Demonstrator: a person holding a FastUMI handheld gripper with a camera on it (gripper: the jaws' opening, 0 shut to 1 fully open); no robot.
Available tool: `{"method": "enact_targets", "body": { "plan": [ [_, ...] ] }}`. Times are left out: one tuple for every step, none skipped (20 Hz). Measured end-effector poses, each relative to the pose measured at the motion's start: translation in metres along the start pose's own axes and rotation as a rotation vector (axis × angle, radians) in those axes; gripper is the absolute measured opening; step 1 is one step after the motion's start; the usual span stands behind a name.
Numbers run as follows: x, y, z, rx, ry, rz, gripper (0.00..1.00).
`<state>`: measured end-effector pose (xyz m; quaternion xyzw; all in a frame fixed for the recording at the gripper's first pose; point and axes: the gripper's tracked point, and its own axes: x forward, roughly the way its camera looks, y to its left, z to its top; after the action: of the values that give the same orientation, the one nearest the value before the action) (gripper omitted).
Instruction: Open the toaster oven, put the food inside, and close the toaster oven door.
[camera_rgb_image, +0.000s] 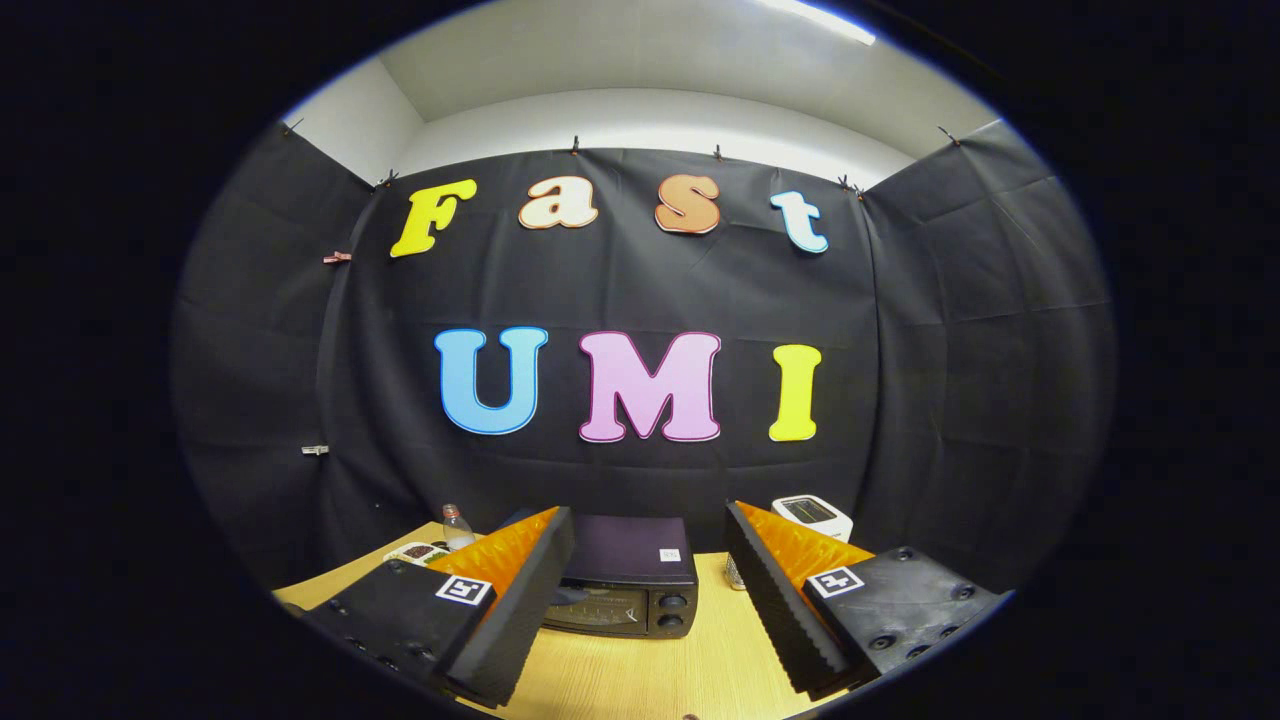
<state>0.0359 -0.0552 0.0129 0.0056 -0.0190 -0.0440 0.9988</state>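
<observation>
Two fingers (505, 590) spread wide on the gripper (648, 612), nothing held between them, raised above the wooden table (640, 675); toaster oven (628, 578) straight ahead, framed in the gap between the fingers, standing on the table against the black cloth wall; door shut, glass front facing the camera, two round knobs (672, 611) stacked at the right of the front panel; small white sticker (669, 554) on the dark top. Beyond the left finger, a clear plastic bottle (456, 527) upright near the table's far left corner; just beside it, a white divided tray (414, 552) with dark food in its compartments, partly hidden by the finger. Beyond the right finger, a white box-shaped device (812, 515) with a dark top face, set back near the wall; hard to tell what kind. Close against the inner edge of the right finger, a small pale object (735, 573) on the table beside the oven, too hidden to identify. No contact anywhere between fingers and oven; oven well apart from both tips.
</observation>
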Motion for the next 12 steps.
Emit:
{"method": "enact_targets", "body": {
  "plan": [
    [0.0012, 0.0003, -0.0004, 0.001, 0.002, -0.001, 0.99],
    [0.0006, -0.0011, 0.0005, 0.001, 0.001, -0.005, 0.98],
    [0.0006, -0.0022, 0.0008, 0.002, -0.001, -0.009, 0.98],
    [0.0004, -0.0027, 0.0025, 0.006, -0.003, -0.011, 0.98],
    [0.0004, -0.0032, 0.0033, 0.012, -0.005, -0.015, 0.98],
    [0.0005, -0.0044, 0.0041, 0.018, -0.006, -0.019, 0.98],
    [0.0005, -0.0065, 0.0040, 0.023, -0.006, -0.023, 0.98],
    [-0.0001, -0.0080, 0.0038, 0.023, -0.005, -0.026, 0.98],
    [-0.0005, -0.0083, 0.0037, 0.021, -0.006, -0.029, 0.98],
    [-0.0006, -0.0075, 0.0047, 0.018, -0.006, -0.030, 0.98],
    [-0.0002, -0.0086, 0.0042, 0.017, -0.006, -0.033, 0.98],
    [0.0000, -0.0089, 0.0038, 0.017, -0.004, -0.034, 0.98]
  ]
}}
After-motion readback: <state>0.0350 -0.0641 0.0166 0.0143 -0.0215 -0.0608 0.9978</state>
